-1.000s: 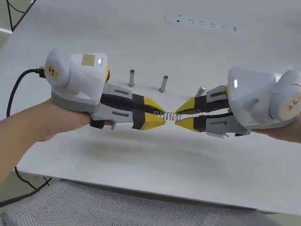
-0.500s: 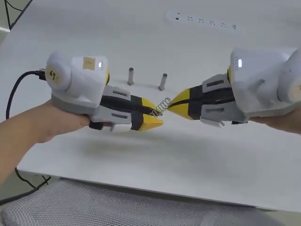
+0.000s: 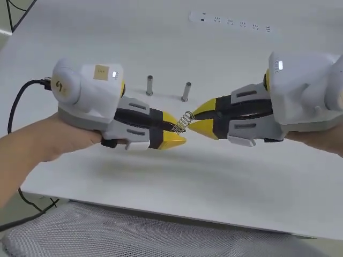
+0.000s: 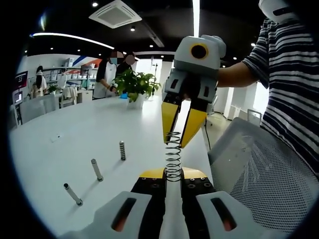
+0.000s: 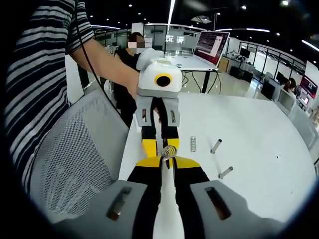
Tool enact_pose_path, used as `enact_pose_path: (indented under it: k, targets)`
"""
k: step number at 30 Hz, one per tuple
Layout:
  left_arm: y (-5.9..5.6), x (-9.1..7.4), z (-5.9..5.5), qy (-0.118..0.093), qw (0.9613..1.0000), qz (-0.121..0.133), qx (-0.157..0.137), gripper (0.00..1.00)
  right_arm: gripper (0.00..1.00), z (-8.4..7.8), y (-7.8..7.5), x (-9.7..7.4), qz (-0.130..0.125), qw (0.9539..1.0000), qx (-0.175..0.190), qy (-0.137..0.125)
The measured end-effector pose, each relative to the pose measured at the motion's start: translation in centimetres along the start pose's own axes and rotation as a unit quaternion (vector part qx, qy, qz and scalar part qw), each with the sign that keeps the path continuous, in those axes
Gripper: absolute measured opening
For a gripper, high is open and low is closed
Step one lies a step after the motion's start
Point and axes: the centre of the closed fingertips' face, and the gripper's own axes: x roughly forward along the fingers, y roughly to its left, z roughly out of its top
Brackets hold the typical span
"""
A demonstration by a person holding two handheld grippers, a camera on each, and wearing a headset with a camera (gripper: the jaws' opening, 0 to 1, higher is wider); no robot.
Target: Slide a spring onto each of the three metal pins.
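Note:
A small steel spring (image 3: 185, 122) hangs in the air, tilted, between the two gripper tips. My left gripper (image 3: 178, 130) is shut on its lower end, and in the left gripper view the spring (image 4: 173, 157) rises from my jaws (image 4: 173, 173). My right gripper (image 3: 194, 119) pinches the upper end, and its own view looks down the coil (image 5: 169, 151) end-on. Two bare metal pins (image 3: 149, 85) (image 3: 186, 92) stand upright on the white table behind the tips. A third pin (image 4: 121, 150) wears a spring.
The white table (image 3: 161, 176) has bare room in front of the pins. A power strip (image 3: 236, 24) lies at the far edge. A black cable (image 3: 21, 96) trails off the left gripper. A mesh chair (image 3: 107, 230) sits below the near edge.
The right gripper has lifted and moved left, toward the left gripper. The spring, stretched level between the tips before, now sits shorter and tilted. The left gripper has held still.

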Motion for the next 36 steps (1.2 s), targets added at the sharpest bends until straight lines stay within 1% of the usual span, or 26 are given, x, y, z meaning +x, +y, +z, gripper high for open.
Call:
enact_pose_path:
  k: [1, 2, 9, 16, 21, 27, 29, 31, 32, 33, 36]
  targets:
    - [0.0, 0.0, 0.0, -0.001, 1.0000, -0.001, 0.000, 0.07, 0.10, 0.1, 0.1, 0.0, 0.000, 1.0000, 0.003, -0.004]
    - [0.0, 0.0, 0.1, -0.001, 1.0000, -0.001, 0.000, 0.07, 0.11, 0.1, -0.2, 0.0, -0.001, 1.0000, 0.005, -0.006]
    - [-0.2, 0.0, 0.4, -0.010, 0.9999, -0.005, 0.000, 0.07, 0.12, 1.0, -0.2, 0.1, 0.000, 0.9993, 0.024, -0.027]
    - [-0.4, 0.0, 0.5, -0.012, 0.9999, -0.008, 0.002, 0.07, 0.14, 1.5, 0.0, 0.4, 0.002, 0.9988, 0.032, -0.037]
    - [-0.3, 0.0, 0.8, -0.019, 0.9998, -0.009, 0.000, 0.07, 0.13, 2.1, 0.1, 0.6, 0.002, 0.9983, 0.032, -0.049]
    - [-0.2, -0.1, 0.9, -0.022, 0.9997, -0.009, -0.003, 0.07, 0.13, 2.3, 0.0, 0.8, 0.000, 0.9977, 0.041, -0.054]
    - [-0.1, -0.3, 1.1, -0.027, 0.9996, -0.008, -0.006, 0.07, 0.13, 2.5, -0.2, 0.8, -0.002, 0.9973, 0.046, -0.058]
    - [0.3, -0.6, 1.4, -0.042, 0.9990, 0.000, -0.017, 0.07, 0.13, 2.7, -0.4, 0.7, -0.009, 0.9969, 0.046, -0.063]
    - [0.4, -0.7, 1.5, -0.046, 0.9987, 0.002, -0.021, 0.07, 0.13, 2.9, -0.5, 0.7, -0.012, 0.9965, 0.048, -0.067]
    - [0.5, -0.9, 1.7, -0.055, 0.9980, 0.003, -0.033, 0.07, 0.13, 3.1, -0.6, 0.7, -0.017, 0.9965, 0.042, -0.071]
    - [0.6, -0.9, 1.6, -0.054, 0.9981, 0.003, -0.031, 0.07, 0.13, 3.2, -0.6, 0.9, -0.017, 0.9971, 0.032, -0.067]
